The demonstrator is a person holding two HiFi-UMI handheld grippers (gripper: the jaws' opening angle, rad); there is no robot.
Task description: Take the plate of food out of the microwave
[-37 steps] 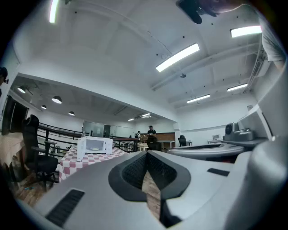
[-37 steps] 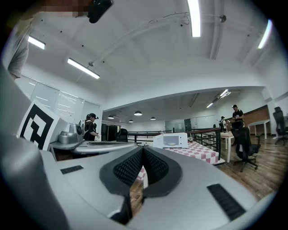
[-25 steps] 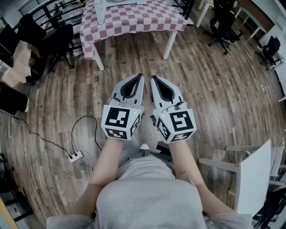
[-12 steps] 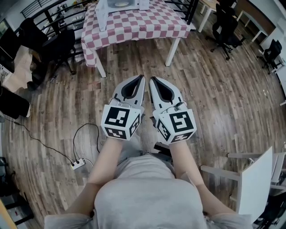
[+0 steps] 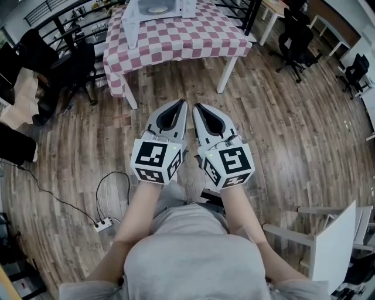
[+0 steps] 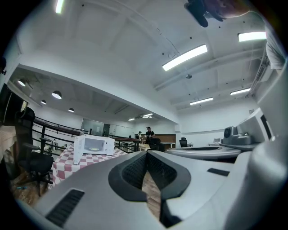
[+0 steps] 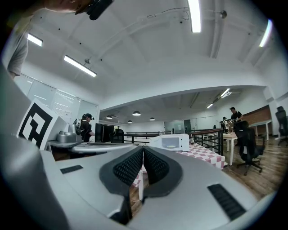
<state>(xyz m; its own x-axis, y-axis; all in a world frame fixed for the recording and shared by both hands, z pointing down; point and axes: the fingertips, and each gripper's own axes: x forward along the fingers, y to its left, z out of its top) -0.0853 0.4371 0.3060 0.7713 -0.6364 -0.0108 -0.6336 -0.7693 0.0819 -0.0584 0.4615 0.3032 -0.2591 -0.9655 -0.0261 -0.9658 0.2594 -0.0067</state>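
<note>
Wide open room with a wooden plank floor (image 5: 281, 129), and both tools hang over it side by side, low in front of the person's grey shirt (image 5: 193, 258). The left gripper (image 5: 180, 103) has its jaws pressed together at the tips with nothing between them. The right gripper (image 5: 197, 107) is just the same, closed up and empty, and the two nearly touch at their marker cubes.

Straight ahead of both sets of tips, and well apart from them, stands a table under a red-and-white checked cloth (image 5: 176, 35). On its far part sits the white microwave (image 5: 170, 7), door (image 5: 132, 20) swung open toward the left gripper's side. Inside it is the plate of food (image 5: 156, 9), pale and round, though what is on it is too small to make out.

The left gripper view puts the microwave (image 6: 92, 146) off to the left of the closed jaws. The right gripper view has it (image 7: 170, 142) just right of them, with the plate (image 7: 171, 145) visible in the lit cavity.

Back beside the left arm, a white power strip (image 5: 102, 223) lies on the floor. Black office chairs (image 5: 296, 29) stand ahead to the right.
</note>
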